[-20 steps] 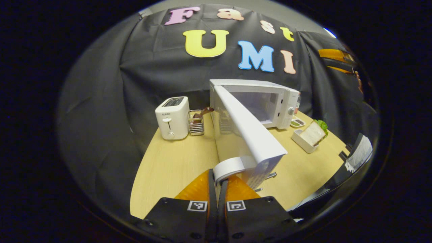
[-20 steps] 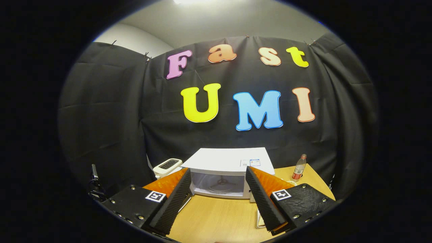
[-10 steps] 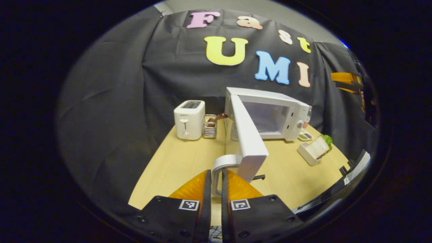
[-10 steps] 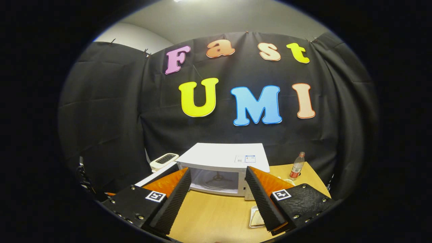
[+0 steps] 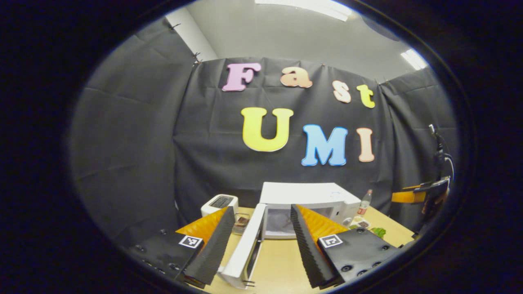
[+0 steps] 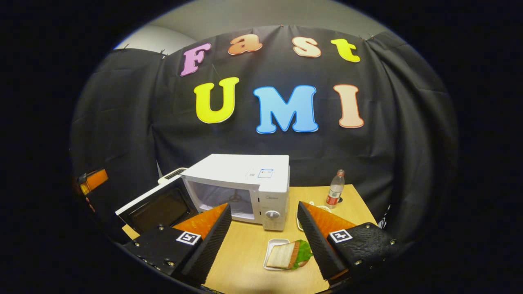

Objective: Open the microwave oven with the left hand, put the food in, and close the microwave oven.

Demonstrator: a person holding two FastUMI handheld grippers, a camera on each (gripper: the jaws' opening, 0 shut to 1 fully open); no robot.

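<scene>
A light wooden table [image 6: 253, 253] carries a white microwave [image 6: 245, 179] with its door [image 6: 157, 206] swung open to the left. A toaster [image 5: 219, 203] stands left of it, a small rack [image 5: 240, 223] between them. A bottle [image 6: 335, 191] stands to its right, and a white tray [image 6: 273, 256] holding a sandwich [image 6: 290, 255] lies in front.

Right gripper view: microwave [image 6: 245, 179] sits at the back of my table [image 6: 249, 261], its door [image 6: 157, 206] swung open to its left. Bottle [image 6: 335, 190] stands right of it. Sandwich tray [image 6: 286, 255] lies in front, toaster [image 6: 173, 173] behind the door.
</scene>
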